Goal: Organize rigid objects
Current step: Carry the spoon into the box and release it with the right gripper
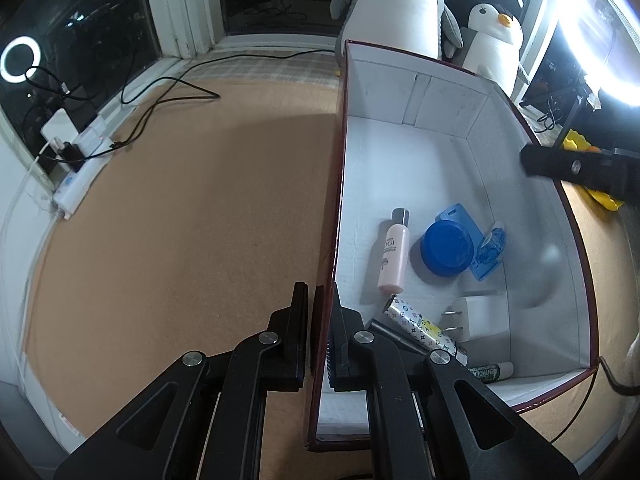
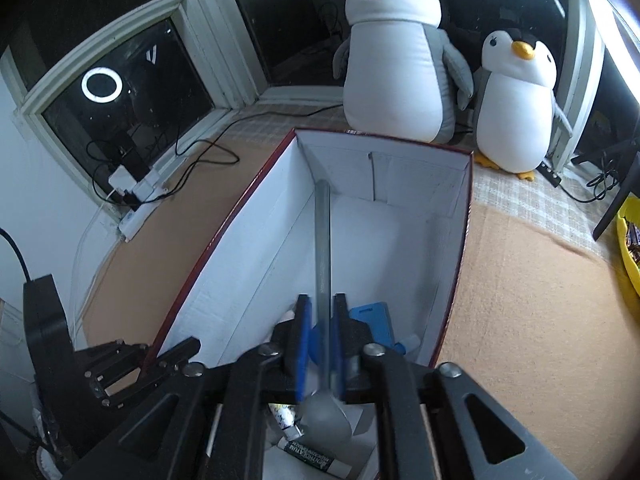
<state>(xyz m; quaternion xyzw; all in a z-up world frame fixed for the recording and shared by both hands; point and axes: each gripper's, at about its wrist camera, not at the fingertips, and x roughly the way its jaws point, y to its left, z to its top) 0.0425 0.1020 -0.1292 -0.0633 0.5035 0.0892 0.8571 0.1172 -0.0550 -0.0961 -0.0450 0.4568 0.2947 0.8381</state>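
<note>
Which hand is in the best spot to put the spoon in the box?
Right. The right gripper has the spoon between its fingers, over the box. The left gripper is busy pinching the box wall.

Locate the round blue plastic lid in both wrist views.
Left wrist: round blue plastic lid right of centre on the box floor, beside the pink bottle.
Right wrist: only a blue sliver behind the fingers, likely it.
Shared landmark: white box with dark red rim.

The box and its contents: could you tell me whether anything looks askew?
Yes: a spoon lies lengthwise between the right gripper's fingers, above the box, seemingly not yet resting among the other items.
</note>
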